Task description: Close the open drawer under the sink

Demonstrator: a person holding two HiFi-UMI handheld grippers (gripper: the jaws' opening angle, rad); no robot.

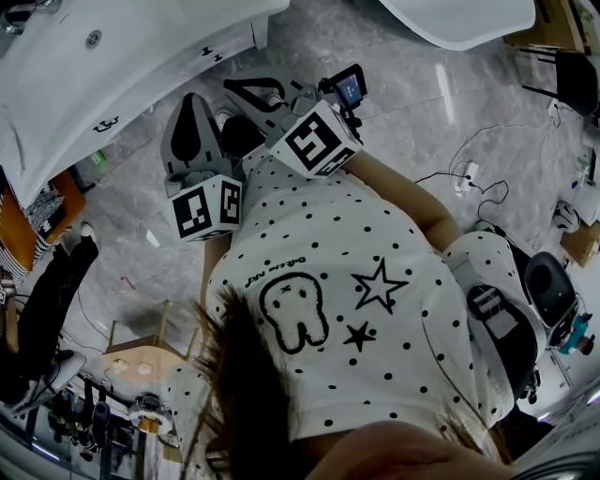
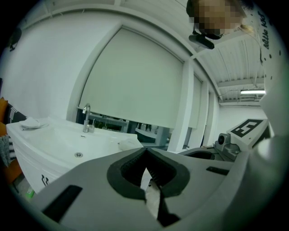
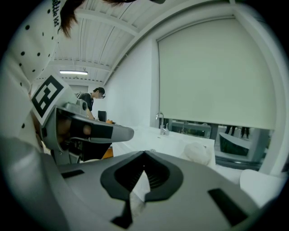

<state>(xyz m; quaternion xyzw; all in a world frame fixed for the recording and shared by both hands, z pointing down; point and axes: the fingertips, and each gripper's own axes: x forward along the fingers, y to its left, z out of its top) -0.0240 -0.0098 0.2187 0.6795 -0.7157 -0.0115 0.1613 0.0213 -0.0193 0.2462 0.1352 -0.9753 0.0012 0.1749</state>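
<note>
The white sink [image 1: 103,66] stands at the upper left of the head view, its cabinet front [image 1: 141,108] below it carrying two dark handles. Whether a drawer stands out from that front I cannot tell. Both grippers are held close to the person's chest, apart from the cabinet and pointing toward it. My left gripper [image 1: 193,97] [image 2: 145,152] is shut with nothing between its jaws. My right gripper [image 1: 230,86] [image 3: 144,155] is beside it, tips together and empty. The basin [image 2: 67,140] and faucet [image 2: 86,118] lie ahead to the left.
A white crumpled cloth [image 3: 198,151] lies on the sink counter. Another person [image 3: 92,101] stands behind the sink's far end. On the marble floor are cables [image 1: 469,178], a wooden stool [image 1: 141,352] and an orange object [image 1: 56,202]. A white tub [image 1: 459,19] is at the top.
</note>
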